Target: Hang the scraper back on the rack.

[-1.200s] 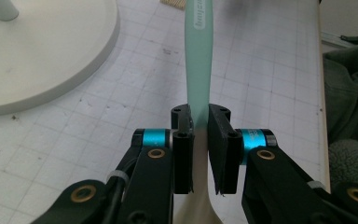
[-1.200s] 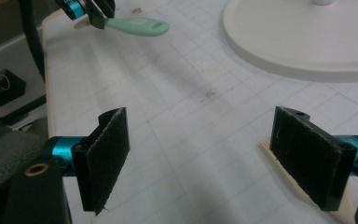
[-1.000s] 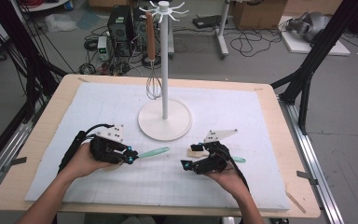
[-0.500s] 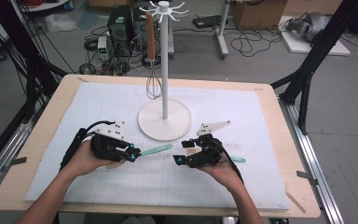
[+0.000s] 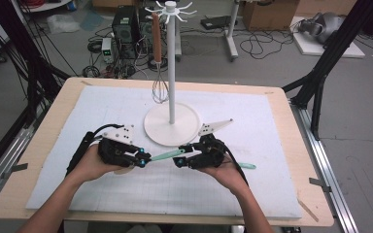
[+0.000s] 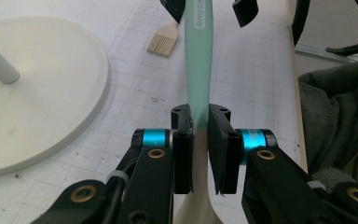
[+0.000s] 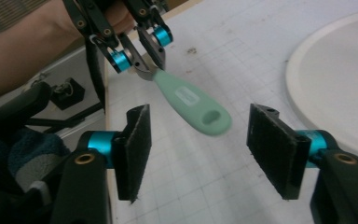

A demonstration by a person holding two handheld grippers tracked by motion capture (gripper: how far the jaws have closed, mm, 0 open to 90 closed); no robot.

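Mint-green utensil handle (image 5: 167,155): smooth matte plastic, flattened and rounded, with an oval hanging hole at its free end and a pale label patch; it lies at lower centre of the high view, bridging the two tools above the mat. Left tool (image 5: 142,161): black metal linkage with cyan anodised collars and brass-coloured pivots, its jaws clenched on the handle where the green plastic meets a cream neck, as the left gripper view shows at centre (image 6: 199,84). Right tool (image 5: 178,161): same build, flat rectangular pads faced with coarse black foam (image 7: 136,149); its jaws have just been closing, yet they stand apart with the handle's holed end (image 7: 200,114) between them, untouched by either pad. Second mint-green utensil end (image 5: 246,166): slender, protruding right of the right hand on the mat. Pastry brush (image 6: 163,43): pale bristles, upper centre of the left gripper view. Stand (image 5: 172,127): white round disc base, thin white pole, hooked crown at top centre. Whisk (image 5: 159,73): brown wooden handle, wire loops, hanging from the crown. Mat (image 5: 272,145): white, fine grid, scuffed. Bench (image 5: 58,102): light plywood, rounded corners.
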